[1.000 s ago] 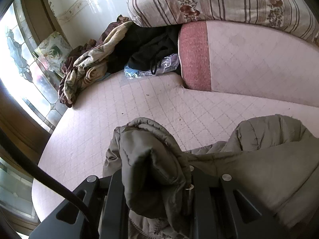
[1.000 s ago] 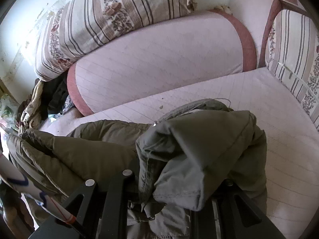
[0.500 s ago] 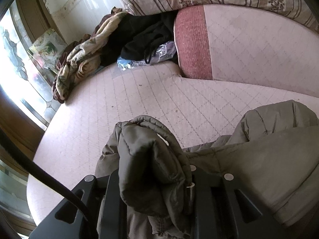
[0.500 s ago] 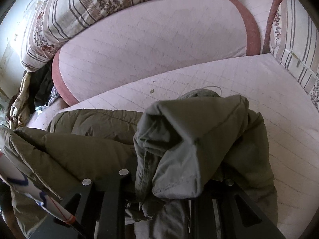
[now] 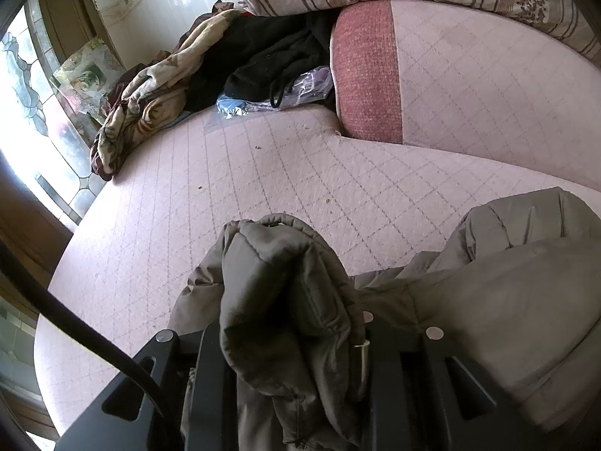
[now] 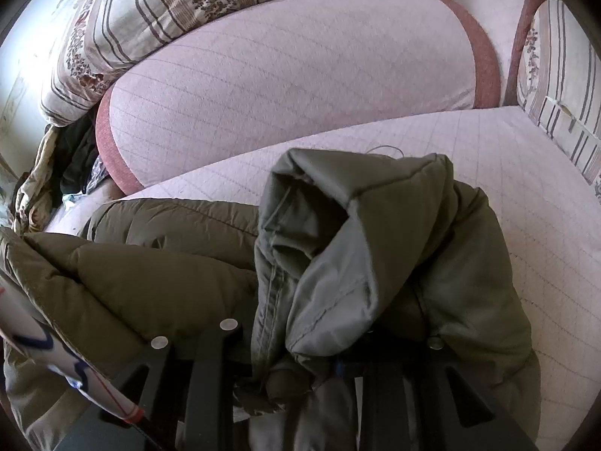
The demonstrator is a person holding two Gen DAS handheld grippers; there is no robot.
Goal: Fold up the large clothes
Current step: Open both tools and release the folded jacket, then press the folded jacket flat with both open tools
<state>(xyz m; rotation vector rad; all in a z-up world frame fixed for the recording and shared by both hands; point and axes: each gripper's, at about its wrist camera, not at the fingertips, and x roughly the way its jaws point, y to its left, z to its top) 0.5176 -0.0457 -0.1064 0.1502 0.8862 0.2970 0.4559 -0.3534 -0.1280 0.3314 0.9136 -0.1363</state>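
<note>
Two views, one olive padded jacket. In the left wrist view, my left gripper (image 5: 293, 353) is clamped on a bunched fold of the jacket (image 5: 285, 293) at six o'clock; its jaws have just been easing apart, fabric between them. The sofa seat (image 5: 263, 173) has come closer since a second ago, so I judge I'm laying the fold down. In the right wrist view, my right gripper (image 6: 300, 353) grips another thick fold; the jacket's bulk spreads to nine o'clock, lower over the seat too. Release looks near.
</note>
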